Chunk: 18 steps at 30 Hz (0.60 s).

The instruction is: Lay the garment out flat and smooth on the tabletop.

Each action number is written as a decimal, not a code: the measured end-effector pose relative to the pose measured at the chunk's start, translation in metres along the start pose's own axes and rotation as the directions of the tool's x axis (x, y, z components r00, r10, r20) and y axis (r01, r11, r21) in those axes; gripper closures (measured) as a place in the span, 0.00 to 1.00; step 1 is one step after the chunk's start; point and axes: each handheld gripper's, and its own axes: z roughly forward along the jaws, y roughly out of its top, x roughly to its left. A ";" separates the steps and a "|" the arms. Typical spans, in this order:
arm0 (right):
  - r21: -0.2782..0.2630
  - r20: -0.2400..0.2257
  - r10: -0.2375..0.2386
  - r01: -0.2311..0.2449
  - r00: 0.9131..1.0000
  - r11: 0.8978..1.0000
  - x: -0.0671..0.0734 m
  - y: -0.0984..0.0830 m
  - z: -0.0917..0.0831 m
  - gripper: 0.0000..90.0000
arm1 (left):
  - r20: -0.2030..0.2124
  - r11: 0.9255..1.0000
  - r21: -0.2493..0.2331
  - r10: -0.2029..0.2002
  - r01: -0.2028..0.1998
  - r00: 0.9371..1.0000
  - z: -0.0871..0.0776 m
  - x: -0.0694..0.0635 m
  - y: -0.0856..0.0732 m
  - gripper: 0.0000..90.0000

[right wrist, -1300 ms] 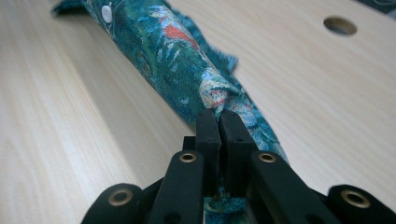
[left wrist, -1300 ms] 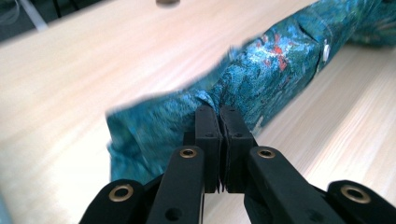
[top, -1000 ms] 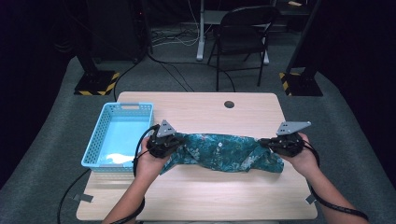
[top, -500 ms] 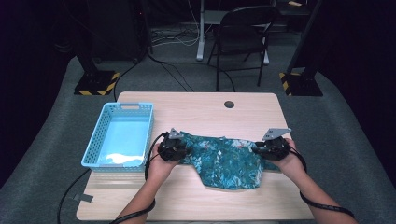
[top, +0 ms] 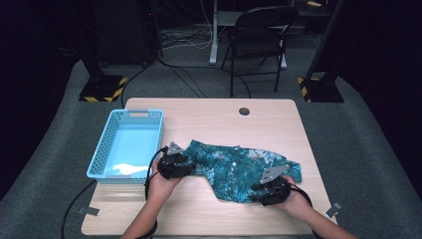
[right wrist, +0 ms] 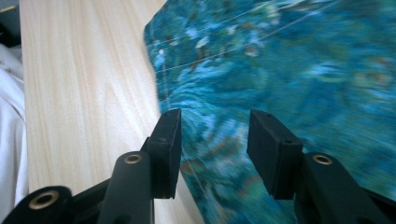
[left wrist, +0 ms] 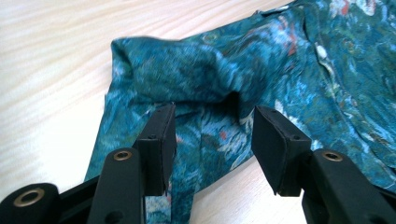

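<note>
While the garment lies spread on the wooden table point(top: 199, 214), both hand-held grippers stand at its edges with their jaws just having opened and no cloth pinched. Reading from the left of the high view: one light-blue basket point(top: 102, 164) sits at the table's left side, apart from the cloth, with something pale lying in its bottom. Just right of it, at the centre-left of the frame, the left gripper point(top: 175, 167) rests at the left tip of the one teal flower-print shirt point(top: 239, 167); in the left gripper view its pads point(left wrist: 163, 135) stand parted over a folded corner of fabric, the cloth between them but not pressed, so this gripper is released. The shirt's long axis runs across the frame from centre-left to centre-right, sloping slightly downward toward the right. At its lower-right hem sits the right gripper point(top: 271, 191); in the right gripper view its pads point(right wrist: 273, 149) likewise stand apart above the hem edge, released. Each gripper is thus nearest its own end of the shirt, which extends between them; the left is the nearer to the basket. Any coming move, judged from this layout, turns on regrasping along that left-right axis. Count: two grippers, one shirt, one basket, one table.
</note>
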 end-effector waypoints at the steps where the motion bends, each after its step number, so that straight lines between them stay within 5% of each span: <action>1: 0.001 -0.003 -0.001 0.001 1.000 1.000 0.001 0.002 0.003 0.58 | 0.000 1.000 0.003 -0.004 0.004 1.000 0.001 0.001 -0.001 0.55; 10: -0.046 -0.003 -0.010 0.010 1.000 0.999 0.007 0.028 0.030 0.52 | -0.054 0.998 0.054 0.030 -0.027 0.998 0.011 0.003 -0.010 0.54; 18: -0.039 -0.011 -0.026 0.025 1.000 0.999 0.018 0.043 0.054 0.48 | -0.062 0.998 0.059 0.011 -0.008 0.998 0.013 0.008 -0.014 0.53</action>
